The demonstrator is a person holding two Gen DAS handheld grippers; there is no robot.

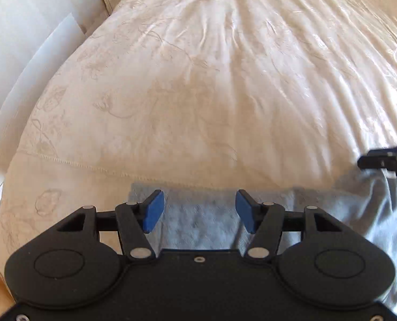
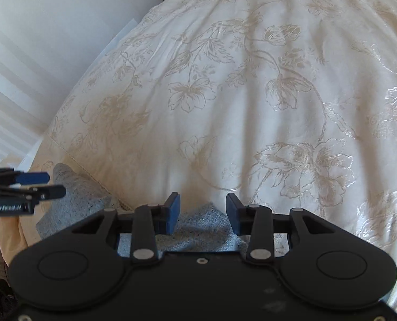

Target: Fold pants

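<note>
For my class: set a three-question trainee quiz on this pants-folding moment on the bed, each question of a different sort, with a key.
1. True or false: the left gripper is shut on the grey pants.
2. Multiple choice: the pants lie on A) a floral bedspread, B) a wooden table, C) a tiled floor.
3. Fill in: the right gripper has its jaws ____ above the cloth.

Key: 1 false, its blue pads stand apart; 2 A; 3 open.
</note>
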